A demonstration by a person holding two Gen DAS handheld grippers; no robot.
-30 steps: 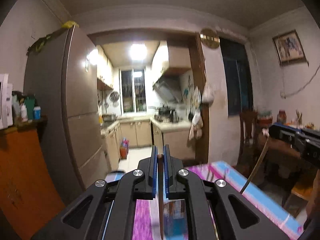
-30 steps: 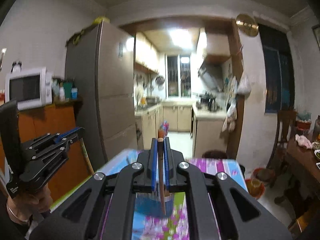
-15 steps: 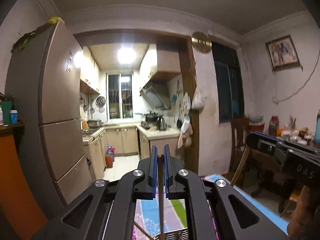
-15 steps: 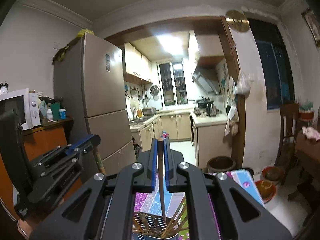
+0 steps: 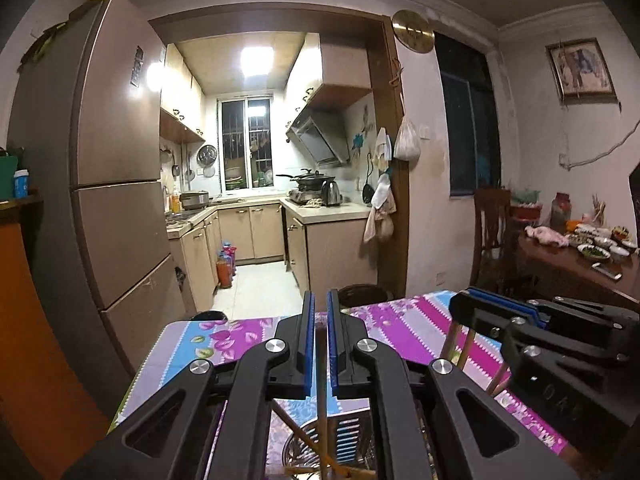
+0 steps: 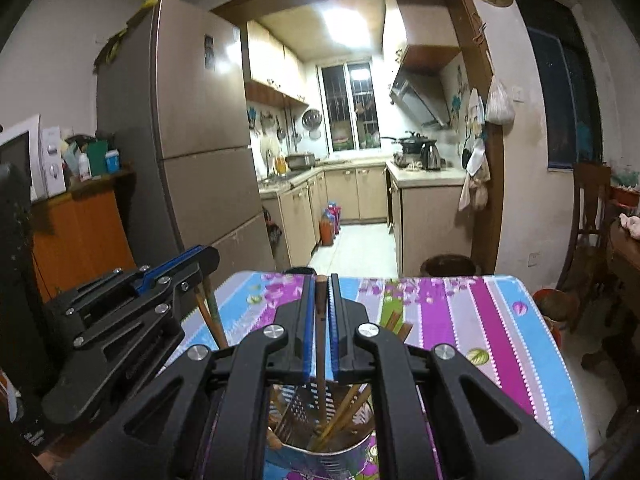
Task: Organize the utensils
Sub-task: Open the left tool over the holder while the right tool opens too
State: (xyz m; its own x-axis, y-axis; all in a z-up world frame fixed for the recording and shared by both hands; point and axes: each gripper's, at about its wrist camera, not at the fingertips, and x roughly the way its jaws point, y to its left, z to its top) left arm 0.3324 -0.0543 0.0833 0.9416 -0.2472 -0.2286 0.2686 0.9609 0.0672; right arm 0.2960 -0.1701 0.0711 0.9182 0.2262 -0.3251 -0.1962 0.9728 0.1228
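Upright, right hand-held gripper [image 6: 320, 312] clamping chopstick [image 6: 321, 360] — tip down into holder [image 6: 320, 452], left hand-held gripper [image 5: 320, 336] likewise.

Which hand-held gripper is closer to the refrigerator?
Left. The left hand-held gripper hangs on the refrigerator's side of the table; the right hand-held gripper sits farther off, over the metal holder.

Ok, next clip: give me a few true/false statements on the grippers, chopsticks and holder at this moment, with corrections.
1. The right gripper has a chopstick between its fingers. True.
2. The metal utensil holder is empty. False: several chopsticks stand in it.
3. The left gripper is beside the right gripper, over the table. True.
4. The tablecloth is plain white. False: it is striped purple, blue and floral.
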